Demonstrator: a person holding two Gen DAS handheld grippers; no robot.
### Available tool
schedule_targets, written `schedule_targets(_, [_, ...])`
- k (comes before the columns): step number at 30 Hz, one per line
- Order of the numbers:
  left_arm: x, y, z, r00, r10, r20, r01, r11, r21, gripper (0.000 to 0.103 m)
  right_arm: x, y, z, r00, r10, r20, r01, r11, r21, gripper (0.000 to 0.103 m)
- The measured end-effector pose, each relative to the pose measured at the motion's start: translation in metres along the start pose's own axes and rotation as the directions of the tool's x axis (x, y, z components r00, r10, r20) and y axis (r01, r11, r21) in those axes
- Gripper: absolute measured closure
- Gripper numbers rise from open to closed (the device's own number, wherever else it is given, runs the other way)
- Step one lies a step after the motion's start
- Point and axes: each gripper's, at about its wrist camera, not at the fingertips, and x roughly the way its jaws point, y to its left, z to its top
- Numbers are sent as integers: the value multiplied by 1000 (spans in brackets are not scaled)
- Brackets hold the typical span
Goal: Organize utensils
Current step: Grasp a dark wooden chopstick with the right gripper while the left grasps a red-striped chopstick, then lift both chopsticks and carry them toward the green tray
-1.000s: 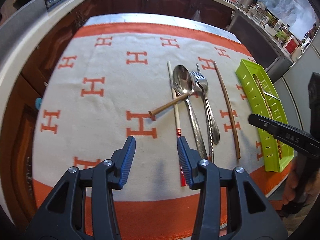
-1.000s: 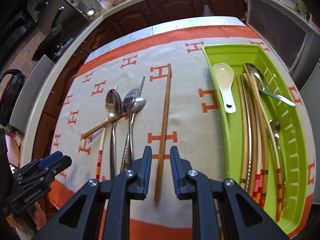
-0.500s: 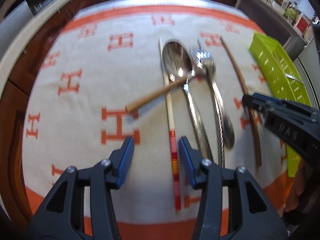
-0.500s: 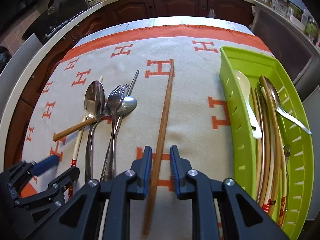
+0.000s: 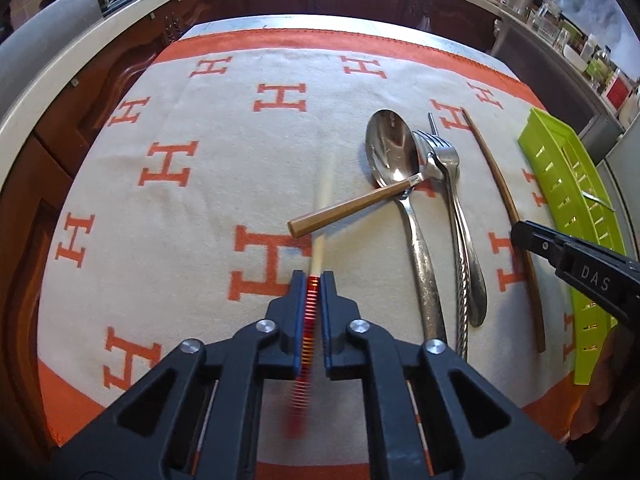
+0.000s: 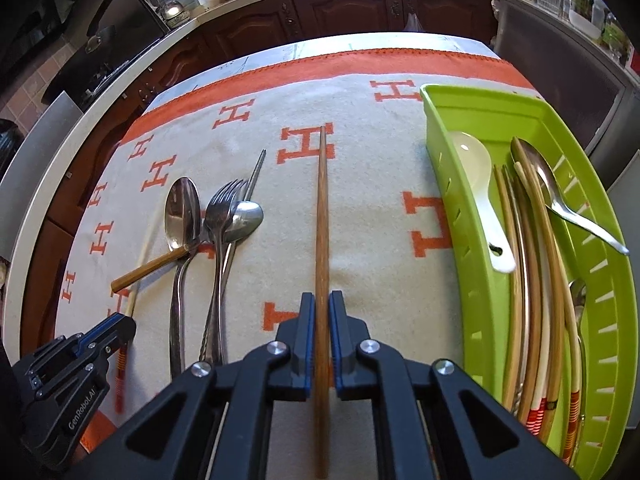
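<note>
My left gripper (image 5: 314, 280) is shut on the cream chopstick with red and orange bands (image 5: 324, 200), gripping its banded end; its tip runs under a wooden-handled utensil (image 5: 352, 210). My right gripper (image 6: 322, 300) is shut on the brown wooden chopstick (image 6: 322, 200), which points away over the cloth. A large spoon (image 5: 390, 148), a fork (image 5: 440, 152) and a smaller spoon (image 6: 244, 220) lie bunched together. The green tray (image 6: 440, 120) holds a white ceramic spoon (image 6: 476, 168), several chopsticks and metal spoons.
A white cloth with orange H marks and an orange border (image 5: 180, 160) covers the table. Dark wooden cabinets (image 6: 340, 8) and a pale counter edge ring it. Jars and kitchenware (image 5: 560, 28) stand at the far right.
Both grippers have closed: the left came down onto the banded chopstick and shut on it, the right shut on the brown chopstick it was straddling.
</note>
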Motion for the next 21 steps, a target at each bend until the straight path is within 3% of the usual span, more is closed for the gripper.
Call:
schedule_targets(15, [-16, 54, -16, 1000, -13, 10, 14, 986, -163, 100, -27, -3, -12, 997, 70, 28, -71, 997, 41, 97])
schedule_targets(21, [-55, 44, -17, 996, -21, 86, 34, 989, -147, 100, -52, 1, -18, 992, 106, 70, -109, 994, 27, 97])
